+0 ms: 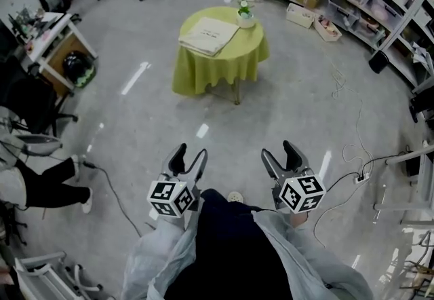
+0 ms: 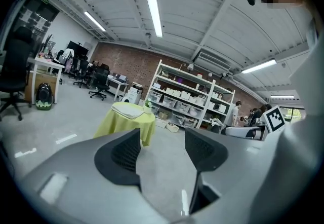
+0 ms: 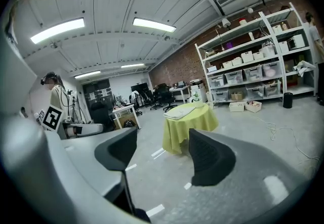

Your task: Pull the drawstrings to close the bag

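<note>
A cream drawstring bag (image 1: 208, 35) lies flat on a round table with a yellow-green cloth (image 1: 224, 61), well ahead of me across the floor. The bag (image 2: 128, 110) and table also show far off in the left gripper view, and the bag (image 3: 179, 112) likewise in the right gripper view. My left gripper (image 1: 188, 158) is held low in front of my body, jaws open and empty. My right gripper (image 1: 283, 153) is beside it, open wide and empty. Both point toward the table, far from the bag.
A small potted plant (image 1: 245, 15) stands on the table's far edge. Shelving with storage bins (image 1: 352, 0) runs along the right. Desks and office chairs (image 1: 57, 27) stand at the left. Cables and a power strip (image 1: 356, 176) trail on the floor at right.
</note>
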`<move>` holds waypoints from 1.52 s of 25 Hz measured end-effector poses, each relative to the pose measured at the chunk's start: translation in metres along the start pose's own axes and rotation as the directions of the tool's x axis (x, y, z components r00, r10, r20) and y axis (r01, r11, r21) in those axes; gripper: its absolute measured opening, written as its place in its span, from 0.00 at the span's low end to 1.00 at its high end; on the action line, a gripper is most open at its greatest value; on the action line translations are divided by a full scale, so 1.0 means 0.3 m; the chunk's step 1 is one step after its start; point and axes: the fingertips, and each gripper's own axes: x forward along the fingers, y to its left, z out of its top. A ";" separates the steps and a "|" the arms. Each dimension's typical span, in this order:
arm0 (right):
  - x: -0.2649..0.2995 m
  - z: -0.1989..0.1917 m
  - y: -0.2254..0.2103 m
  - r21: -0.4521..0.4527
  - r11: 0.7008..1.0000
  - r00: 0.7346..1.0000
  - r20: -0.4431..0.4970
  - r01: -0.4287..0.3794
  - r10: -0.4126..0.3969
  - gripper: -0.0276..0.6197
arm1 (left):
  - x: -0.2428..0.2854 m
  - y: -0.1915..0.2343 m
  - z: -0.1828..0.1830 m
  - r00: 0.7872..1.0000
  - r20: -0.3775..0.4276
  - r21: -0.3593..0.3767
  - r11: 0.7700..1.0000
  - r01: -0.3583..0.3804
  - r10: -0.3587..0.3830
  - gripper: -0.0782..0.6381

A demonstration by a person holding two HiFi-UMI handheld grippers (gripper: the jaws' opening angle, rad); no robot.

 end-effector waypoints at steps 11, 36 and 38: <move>0.074 -0.061 0.019 0.022 0.998 0.995 -0.078 -0.053 0.054 0.53 | -0.011 0.057 -0.044 0.998 -0.027 -0.042 0.997 -0.066 0.065 0.49; 0.809 0.346 -0.138 0.015 1.000 1.000 -0.029 0.007 -0.006 0.53 | 0.639 0.522 0.411 1.000 -0.016 -0.028 1.000 0.013 -0.014 0.49; 0.885 0.367 -0.131 0.019 1.000 1.000 -0.022 0.008 -0.007 0.53 | 0.673 0.575 0.449 1.000 -0.006 -0.042 0.999 0.026 -0.027 0.49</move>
